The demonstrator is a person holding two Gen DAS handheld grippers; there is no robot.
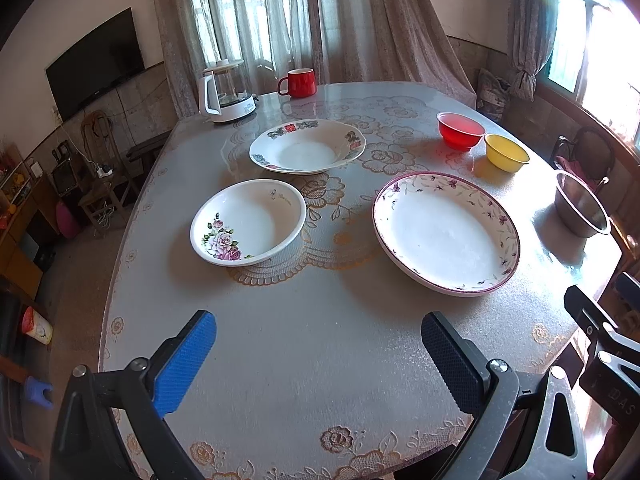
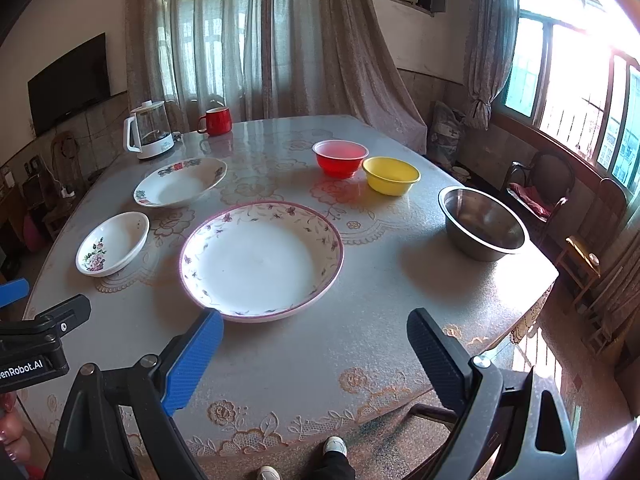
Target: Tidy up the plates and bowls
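Observation:
A large purple-rimmed plate [image 1: 446, 232] [image 2: 262, 260] lies in the middle of the table. A rose-printed white bowl [image 1: 248, 222] [image 2: 113, 243] lies left of it. A patterned deep plate [image 1: 307, 146] [image 2: 180, 187] lies behind. A red bowl [image 1: 460, 130] [image 2: 340, 157], a yellow bowl [image 1: 506, 153] [image 2: 391, 175] and a steel bowl [image 1: 582, 210] [image 2: 482, 222] stand to the right. My left gripper [image 1: 318, 344] is open and empty above the near table edge. My right gripper [image 2: 316, 344] is open and empty, just in front of the large plate.
A glass kettle [image 1: 226, 92] [image 2: 150, 130] and a red mug [image 1: 298, 82] [image 2: 216, 121] stand at the table's far edge. The table [image 1: 320, 360] [image 2: 320, 360] has a floral cover. Chairs [image 2: 540, 188] stand by the window at right. A person's feet [image 2: 334, 446] show below the near edge.

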